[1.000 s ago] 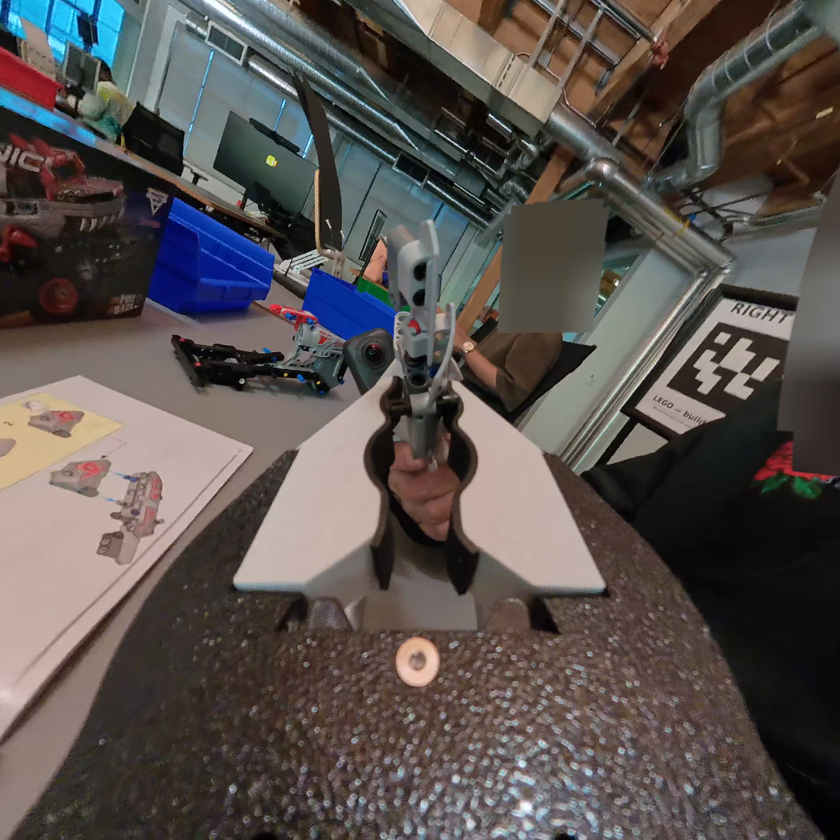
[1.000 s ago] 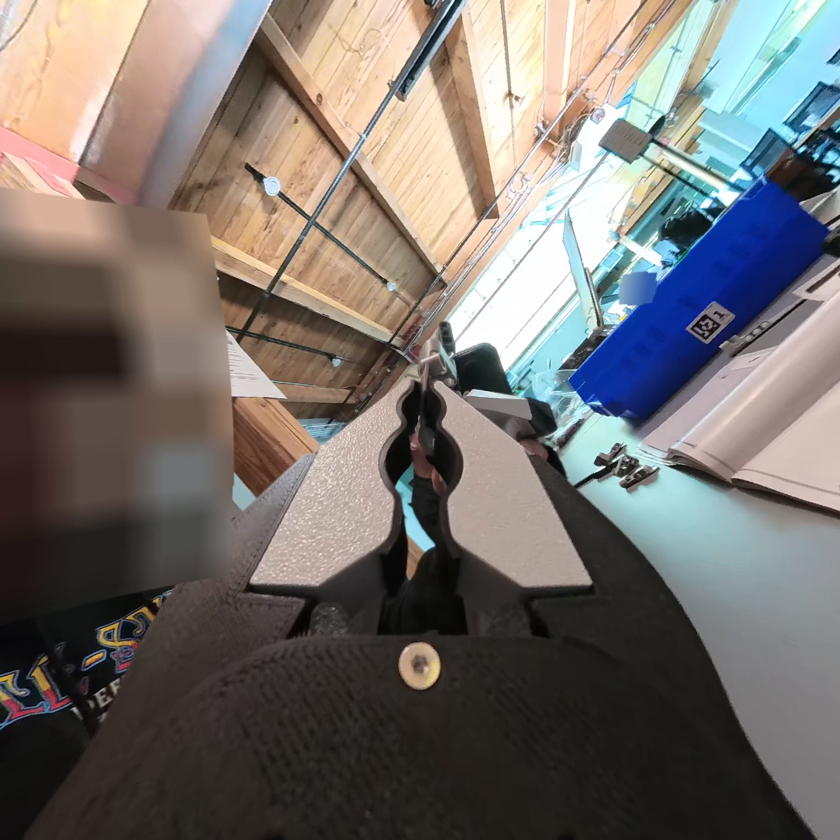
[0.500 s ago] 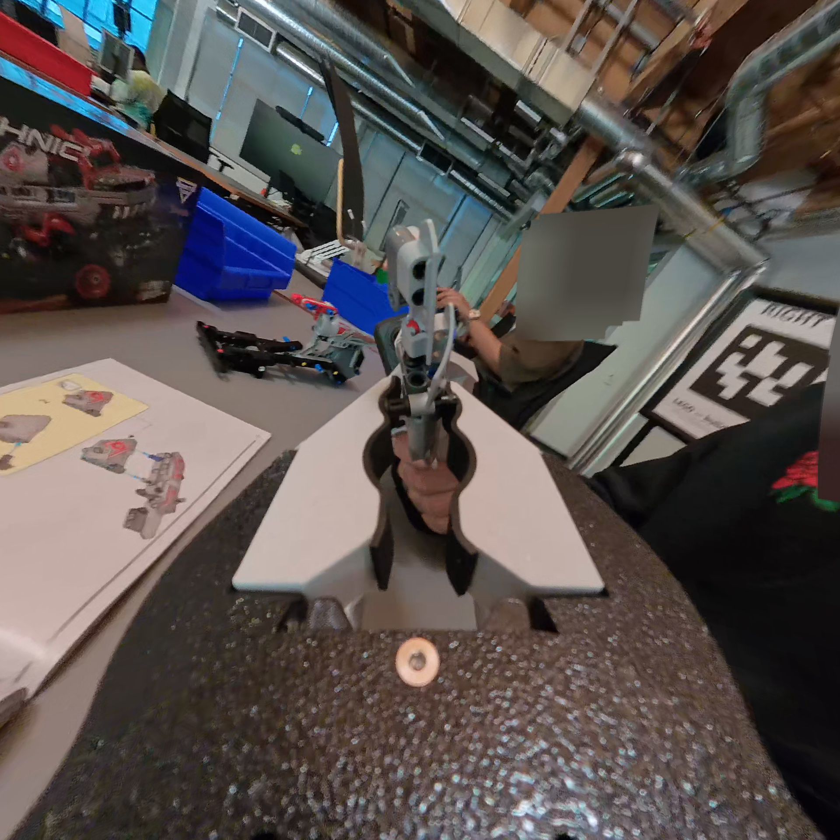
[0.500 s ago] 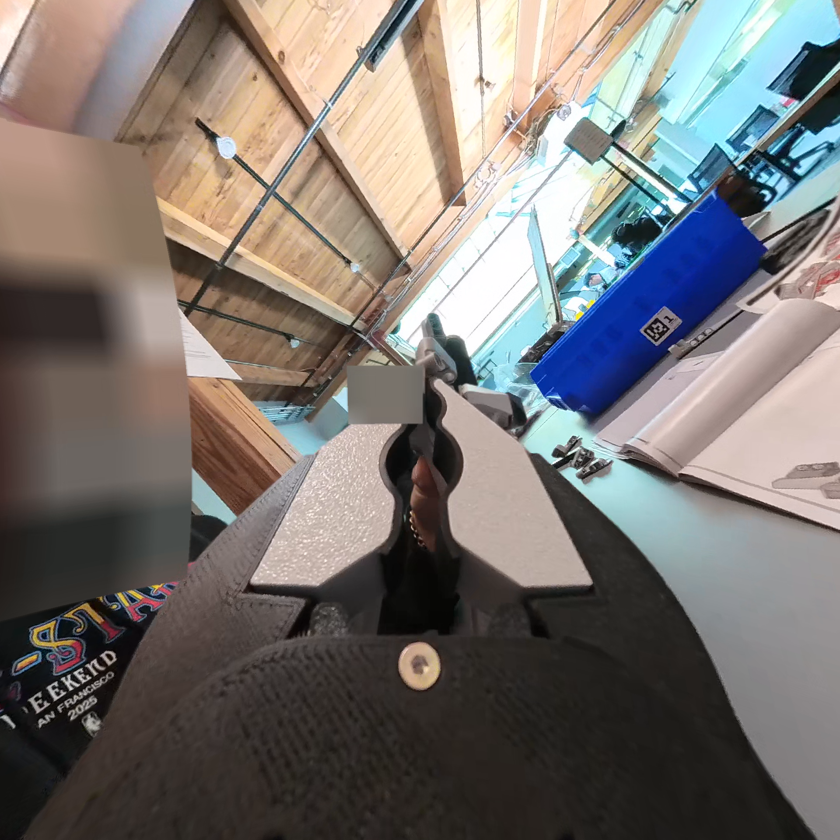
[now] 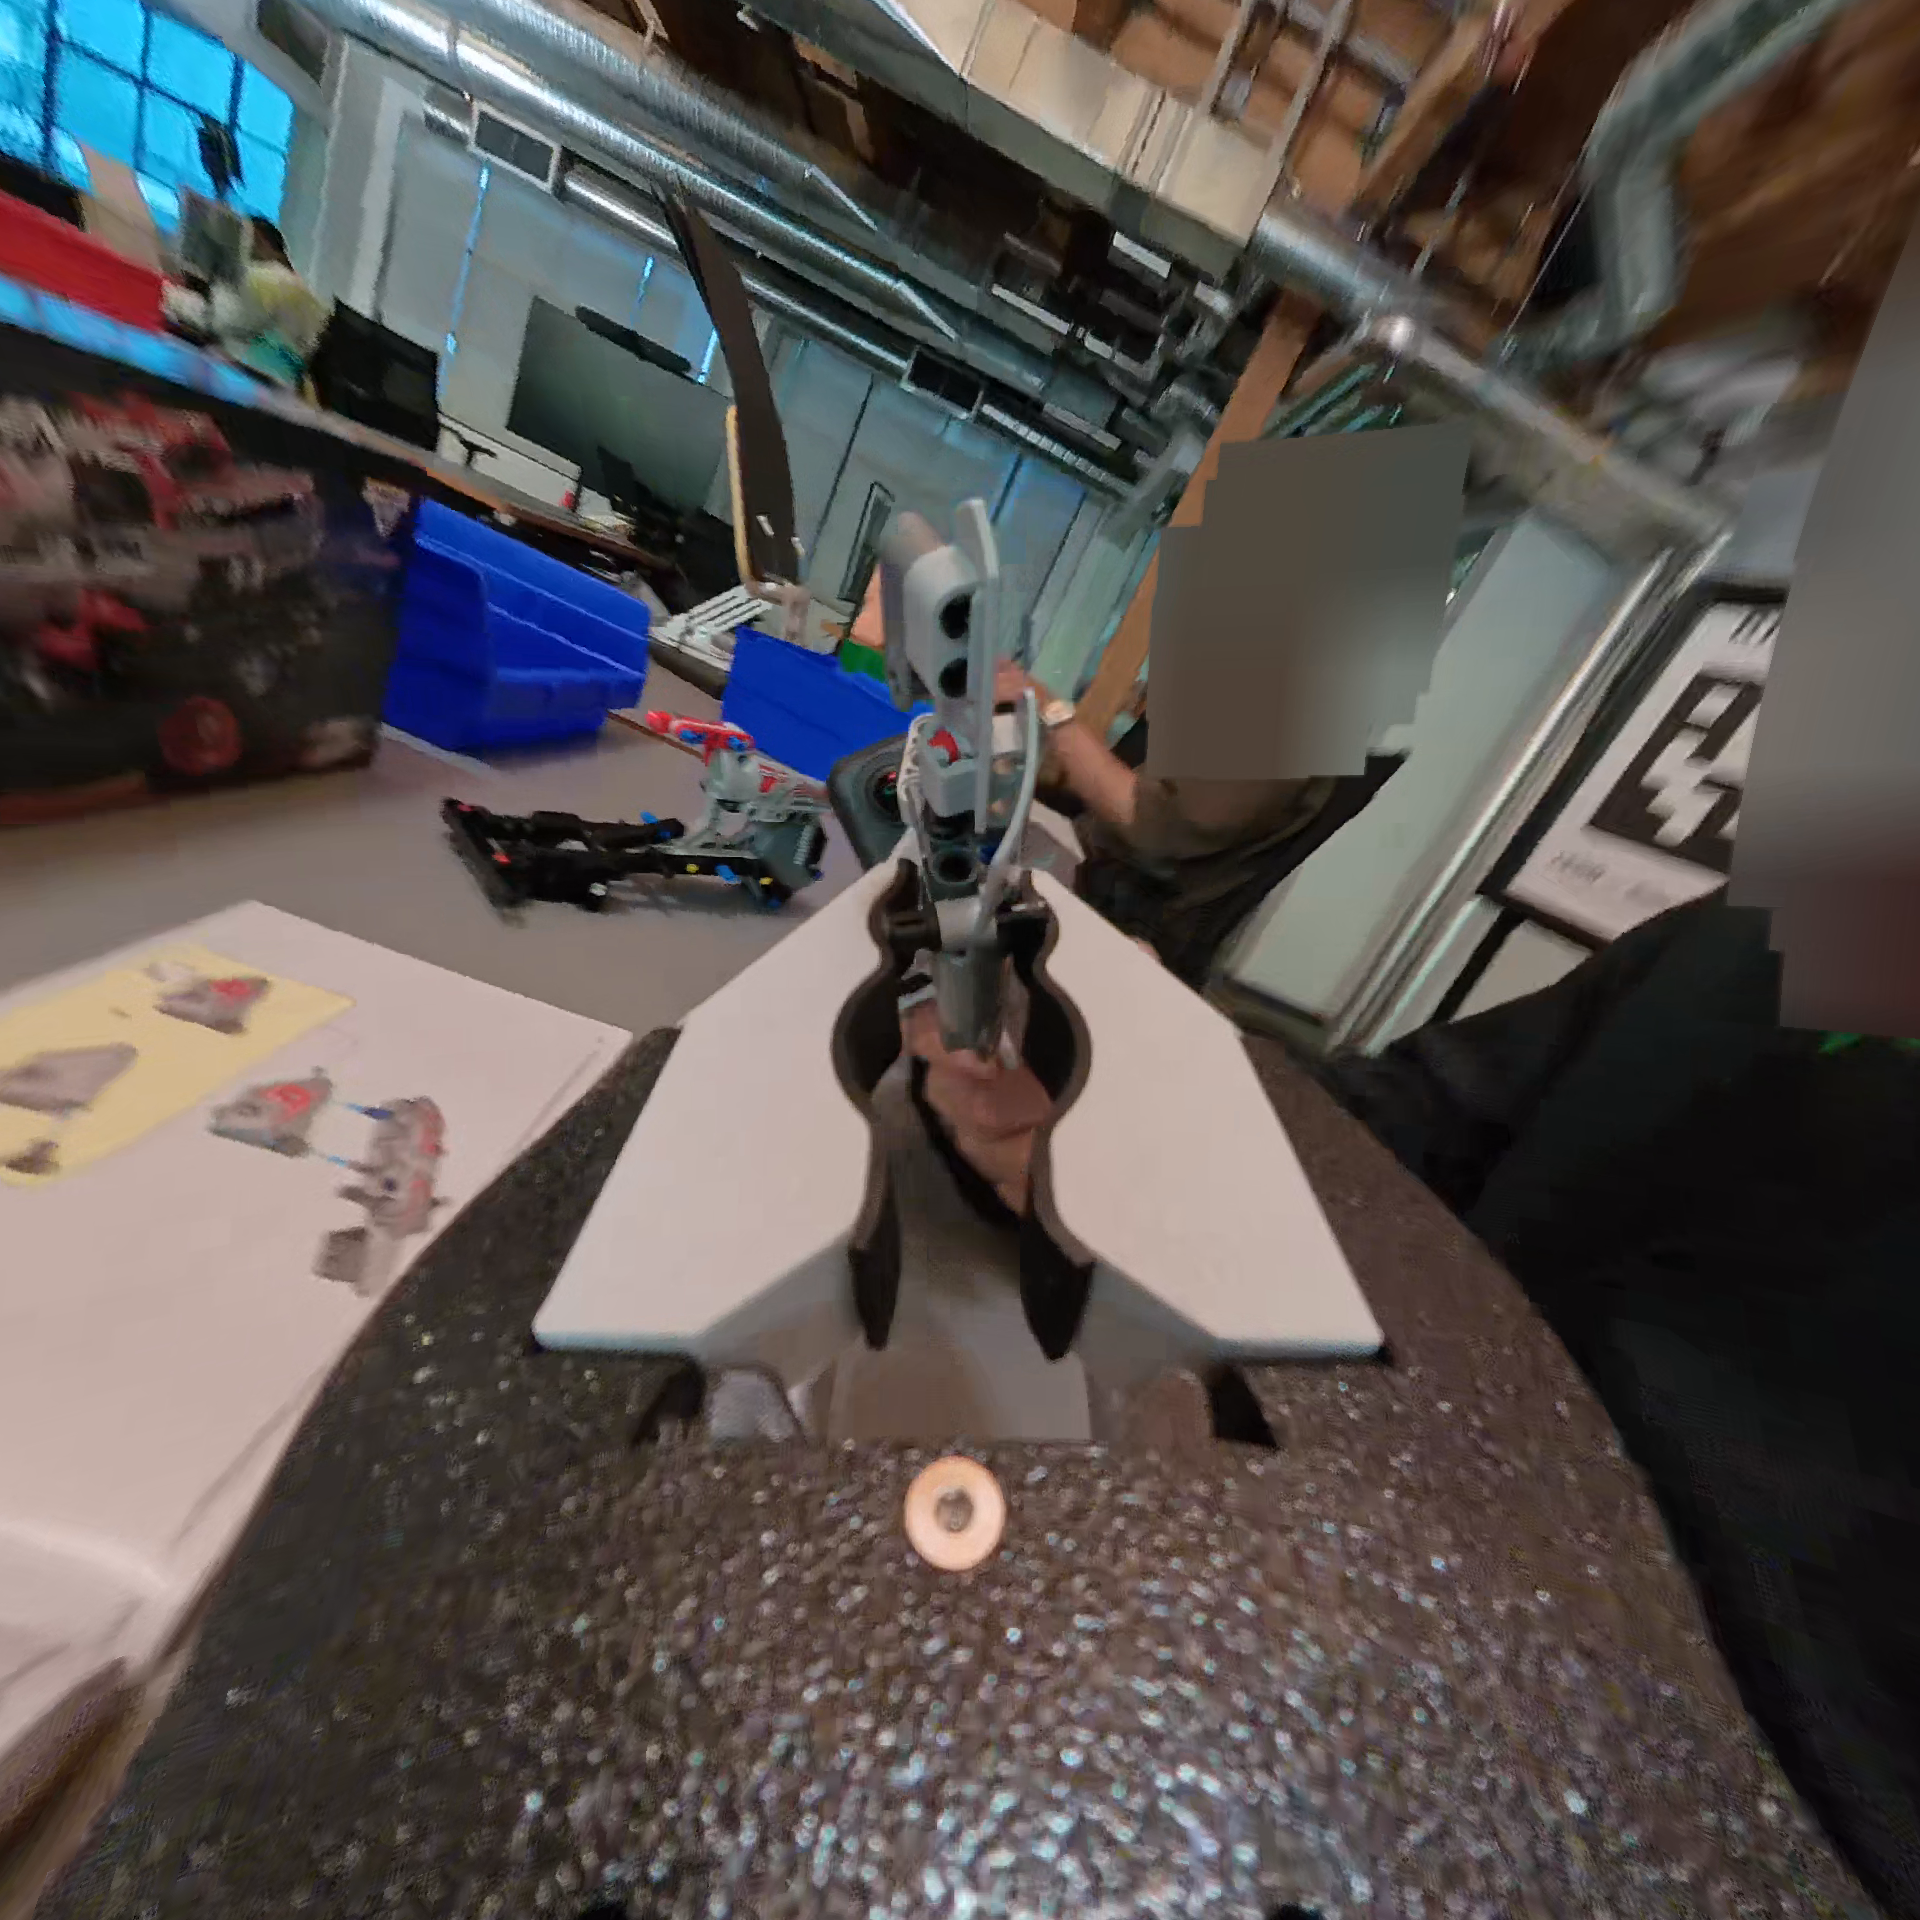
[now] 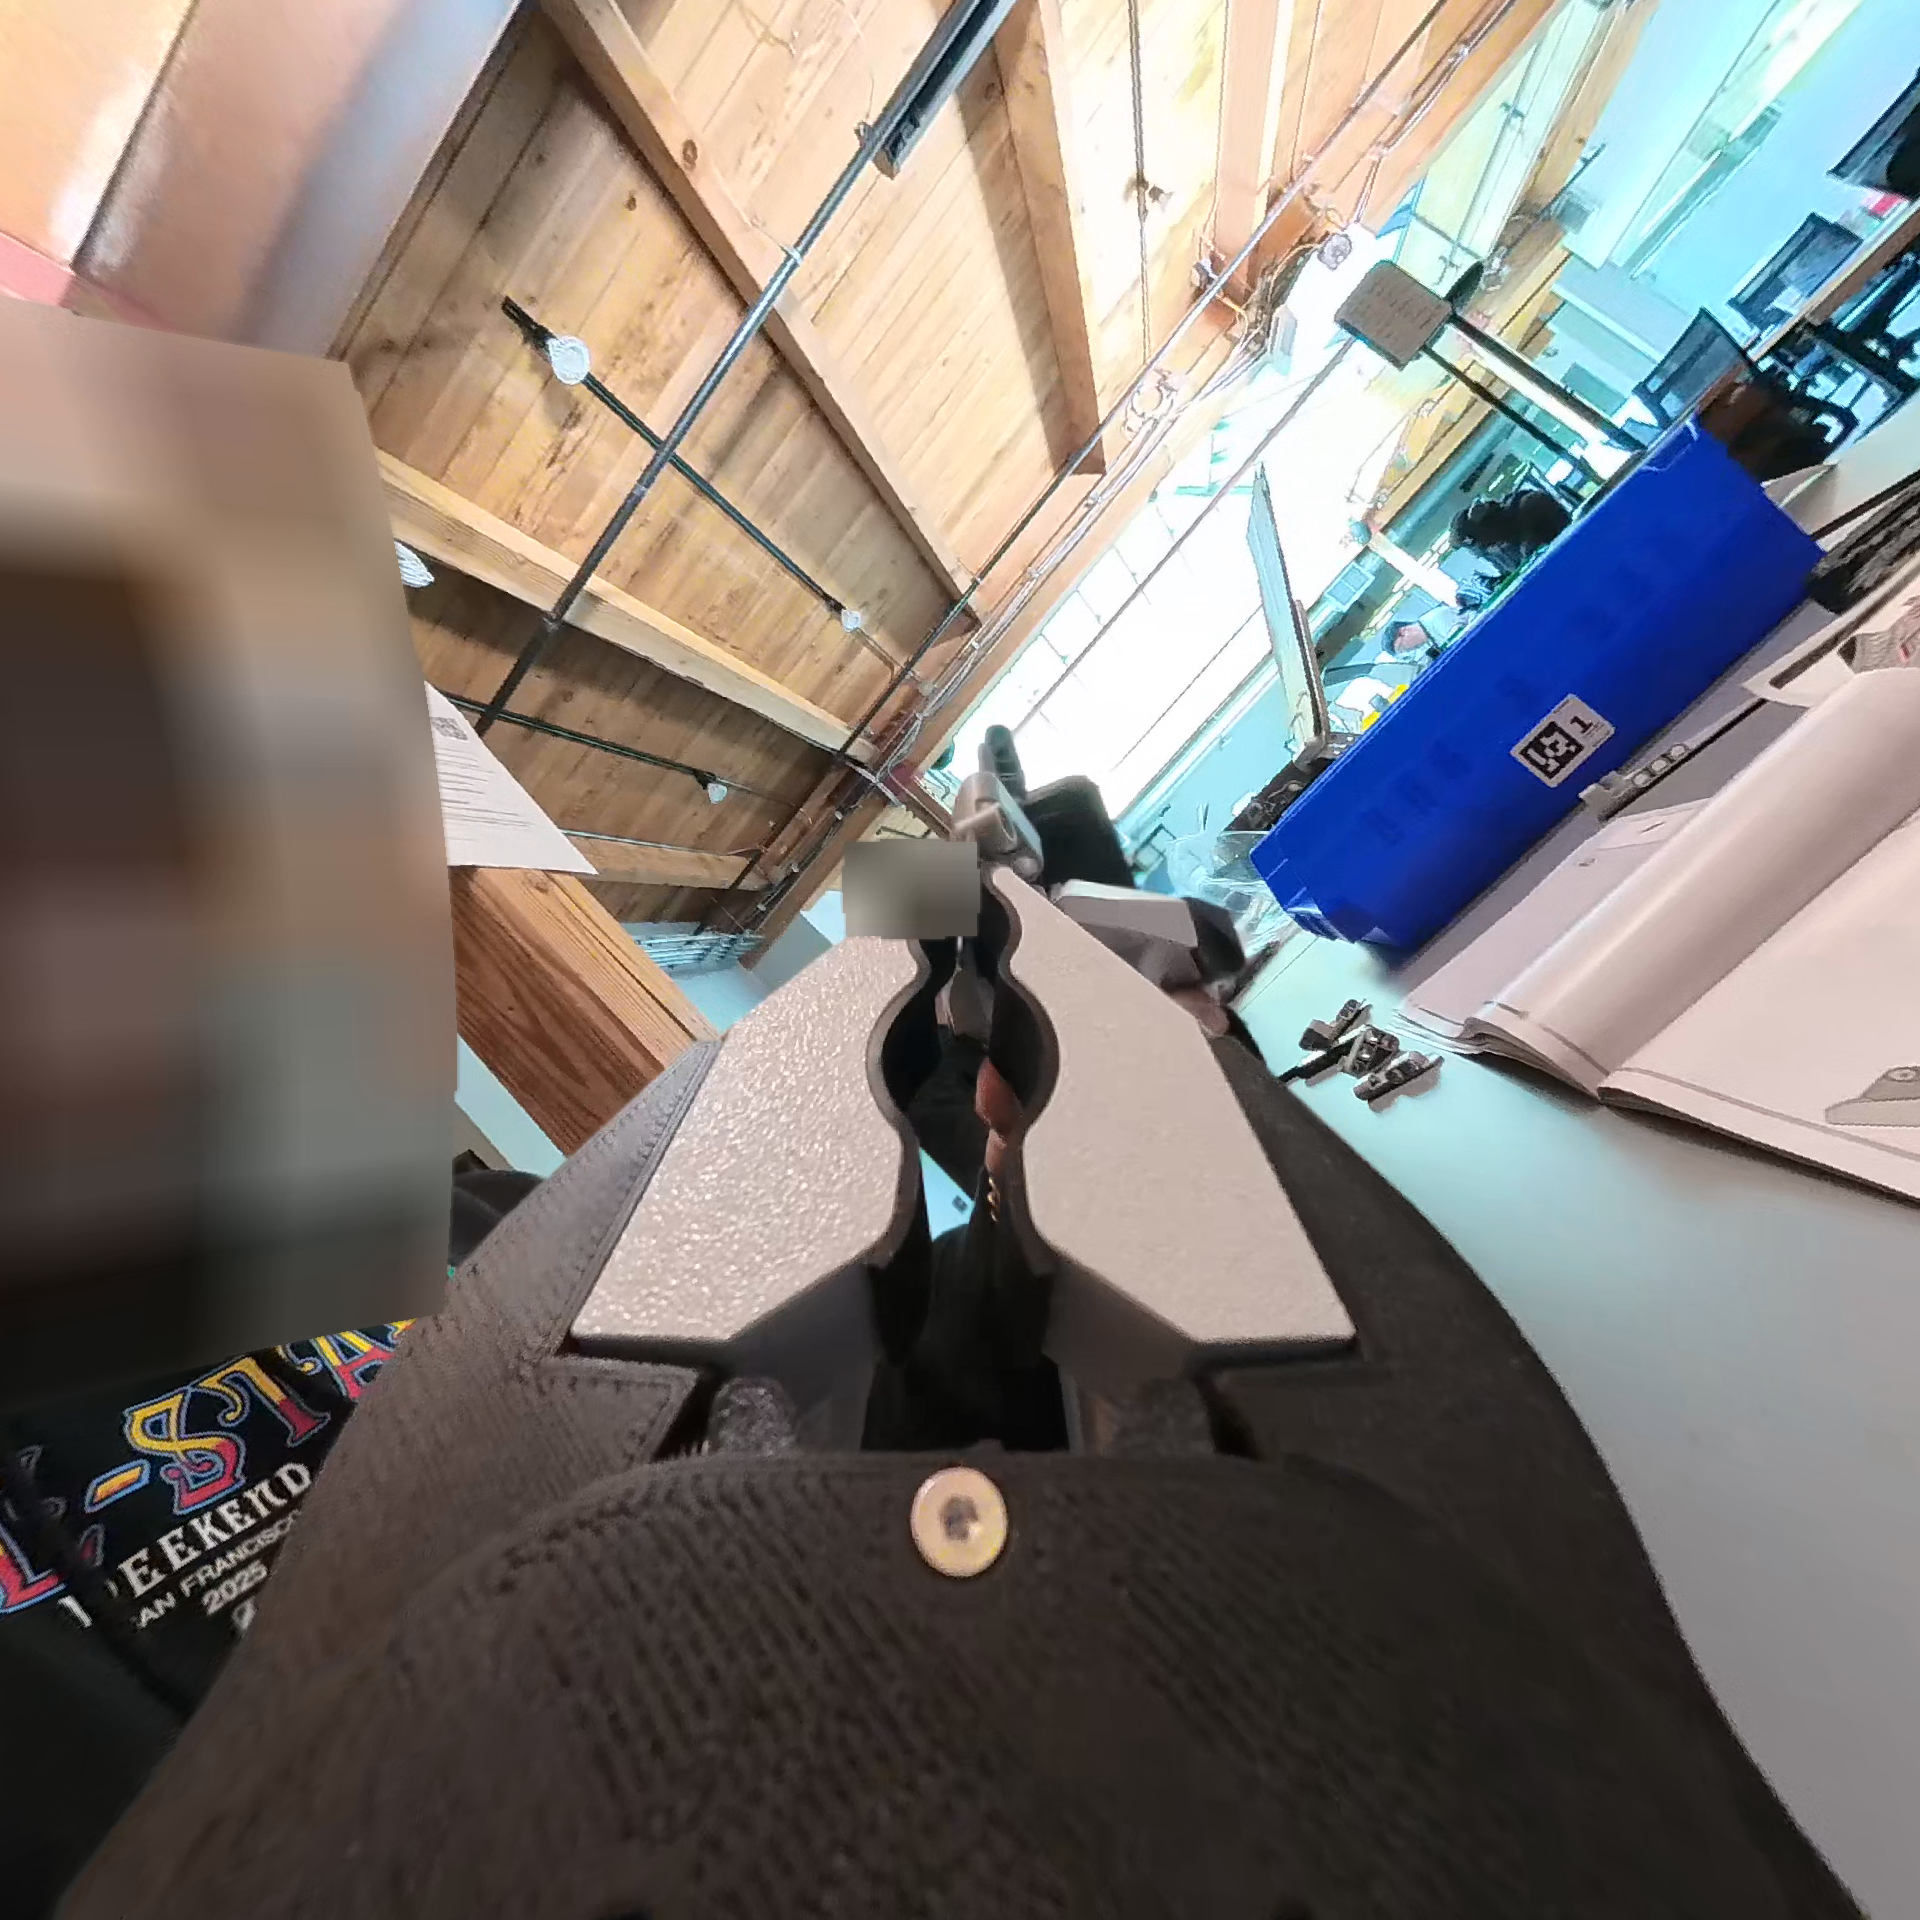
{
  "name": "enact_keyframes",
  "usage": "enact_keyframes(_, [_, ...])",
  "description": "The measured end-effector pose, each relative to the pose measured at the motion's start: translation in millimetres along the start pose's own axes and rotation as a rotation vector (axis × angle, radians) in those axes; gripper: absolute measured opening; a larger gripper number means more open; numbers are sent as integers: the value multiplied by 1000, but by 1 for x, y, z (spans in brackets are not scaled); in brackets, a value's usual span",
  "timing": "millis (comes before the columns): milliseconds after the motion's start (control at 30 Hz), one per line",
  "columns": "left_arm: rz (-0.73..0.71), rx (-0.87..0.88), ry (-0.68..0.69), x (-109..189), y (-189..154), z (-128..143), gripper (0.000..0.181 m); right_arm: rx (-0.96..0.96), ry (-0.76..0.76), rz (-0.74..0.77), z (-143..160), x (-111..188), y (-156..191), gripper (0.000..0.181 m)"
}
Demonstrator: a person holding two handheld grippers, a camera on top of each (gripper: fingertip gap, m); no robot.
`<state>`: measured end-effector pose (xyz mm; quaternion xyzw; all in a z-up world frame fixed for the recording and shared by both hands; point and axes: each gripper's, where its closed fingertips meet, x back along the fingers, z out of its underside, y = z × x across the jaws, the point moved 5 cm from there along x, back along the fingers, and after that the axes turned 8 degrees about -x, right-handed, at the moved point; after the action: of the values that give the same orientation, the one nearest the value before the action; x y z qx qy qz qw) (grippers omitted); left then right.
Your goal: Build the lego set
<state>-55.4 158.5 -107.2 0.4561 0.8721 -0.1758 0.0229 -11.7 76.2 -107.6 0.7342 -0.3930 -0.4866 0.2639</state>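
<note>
My left gripper (image 5: 961,904) is shut on a grey lego sub-assembly (image 5: 945,665). The sub-assembly stands upright beyond the fingertips, with a light grey beam on top and a small red part in the middle. My right gripper (image 6: 961,914) is held tilted above the table. Its jaws are closed on a thin grey lego piece (image 6: 971,992) that is mostly hidden between the fingers. Just past its tips, the right wrist view shows the left gripper (image 6: 1127,914) and the top of the sub-assembly (image 6: 987,810). A partly built black chassis (image 5: 623,842) lies on the table.
An open instruction booklet (image 5: 208,1143) lies at the left; it also shows in the right wrist view (image 6: 1714,1018). Small loose parts (image 6: 1361,1055) lie beside it. Blue bins (image 5: 509,655) (image 6: 1538,727) and the set's box (image 5: 156,623) stand behind. A person (image 5: 1195,831) sits across the table. My two grippers' fingertips are within a few centimetres of each other.
Both grippers keep their hold. The left view has shifted slightly over the booklet. The right gripper has swung toward the table, so more of the booklet and loose parts show.
</note>
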Motion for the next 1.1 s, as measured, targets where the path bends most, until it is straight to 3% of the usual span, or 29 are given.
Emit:
enact_keyframes(200, [6,-39,2,0,-1,-1,17,127,62,41,-1,-2,5,3])
enact_keyframes(433, [61,-94,-36,-2,-9,-4,17,191,124,-16,-1,-3,16,2])
enact_keyframes(567, [23,-145,1,5,-5,-7,17,310,114,42,-14,3,24,1])
enact_keyframes(633, [-3,-169,6,12,-1,-12,17,340,114,167,-25,15,15,1])
enact_keyframes(700, [19,-212,19,18,-3,-15,17,398,339,429,-15,32,-16,2])
enact_keyframes(800, [47,-261,56,20,-6,-15,17,396,659,564,19,37,-39,2])
enact_keyframes(933, [84,-262,85,14,-10,-8,17,439,833,666,38,36,-53,2])
enact_keyframes(1100, [85,-279,164,12,-10,3,17,533,902,775,41,43,-60,4])
